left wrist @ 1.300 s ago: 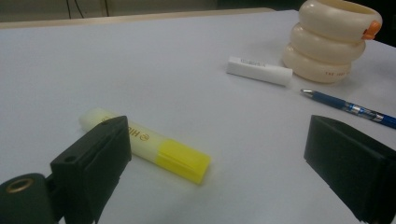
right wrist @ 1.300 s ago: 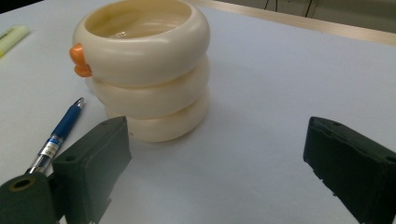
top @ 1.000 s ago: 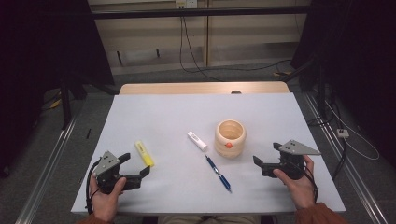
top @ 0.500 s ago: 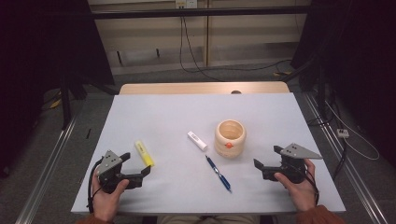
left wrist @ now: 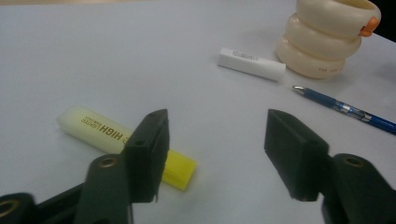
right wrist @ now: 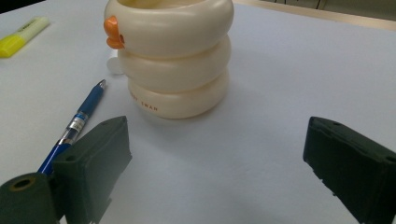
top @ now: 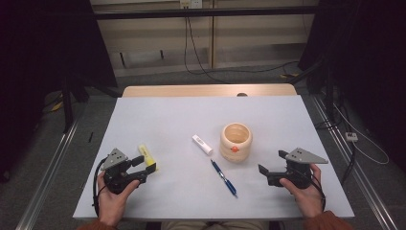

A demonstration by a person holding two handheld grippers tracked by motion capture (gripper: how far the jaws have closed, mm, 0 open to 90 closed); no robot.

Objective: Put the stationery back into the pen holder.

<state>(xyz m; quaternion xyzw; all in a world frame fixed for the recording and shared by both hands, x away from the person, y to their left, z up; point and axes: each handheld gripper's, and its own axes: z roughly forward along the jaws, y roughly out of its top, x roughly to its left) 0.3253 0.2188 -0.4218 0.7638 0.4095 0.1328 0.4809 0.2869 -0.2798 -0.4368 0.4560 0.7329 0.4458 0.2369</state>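
one highlighter [top: 148, 157], one pen [top: 224, 178], one white tube [top: 202, 144], one ringed cup [top: 236, 142]

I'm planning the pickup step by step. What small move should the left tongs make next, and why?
Probably shift the left tongs sideways until the yellow highlighter sits between the jaws. They have just been closing with nothing between them, and the highlighter lies off to one side, partly behind one jaw.

Two hands, two grippers, low over the near table edge.
Left gripper [top: 142, 168]: held in left hand [top: 112, 201], jaws half apart, just been closing, nothing between. Right gripper [top: 264, 173]: held in right hand [top: 306, 195], jaws wide, nothing between.
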